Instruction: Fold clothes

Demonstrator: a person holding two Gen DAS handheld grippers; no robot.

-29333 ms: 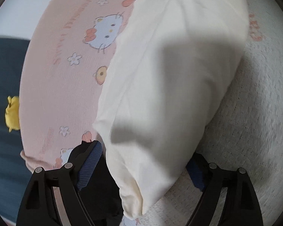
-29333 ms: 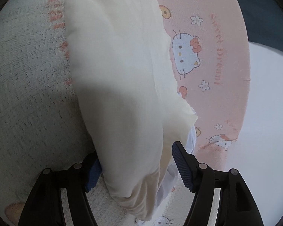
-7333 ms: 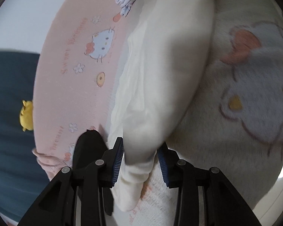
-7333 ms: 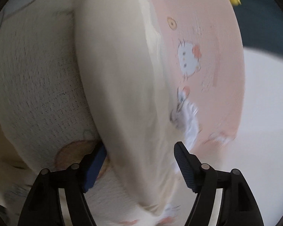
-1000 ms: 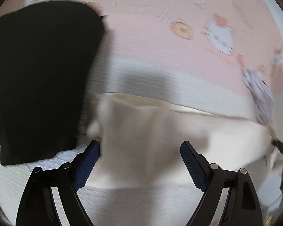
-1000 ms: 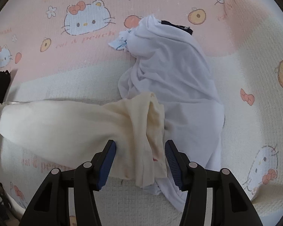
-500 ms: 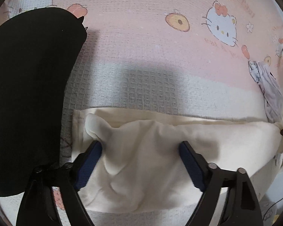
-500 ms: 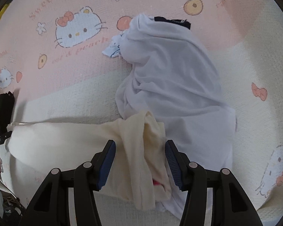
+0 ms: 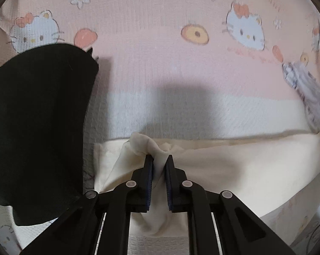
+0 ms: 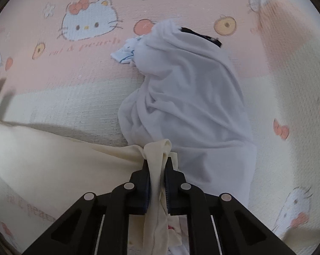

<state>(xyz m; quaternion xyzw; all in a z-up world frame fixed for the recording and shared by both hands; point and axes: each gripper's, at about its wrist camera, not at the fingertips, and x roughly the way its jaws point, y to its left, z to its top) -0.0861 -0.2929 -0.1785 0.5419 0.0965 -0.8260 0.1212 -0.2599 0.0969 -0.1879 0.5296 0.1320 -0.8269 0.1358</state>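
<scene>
A cream garment lies stretched across the patterned blanket, and each gripper pinches one end of it. My left gripper is shut on a bunched fold at the garment's left end. In the right wrist view the same cream garment runs off to the left, and my right gripper is shut on its gathered right end. A crumpled white garment lies just beyond and to the right of the right gripper, touching the cream cloth.
A black garment lies flat to the left of the left gripper, close to the cream cloth's edge. The pink and white cartoon-cat blanket covers the whole surface. The white garment shows at the far right of the left wrist view.
Both grippers have gone from open to shut, each pinching an end of the cream garment. Both cameras have come closer to the cloth.
</scene>
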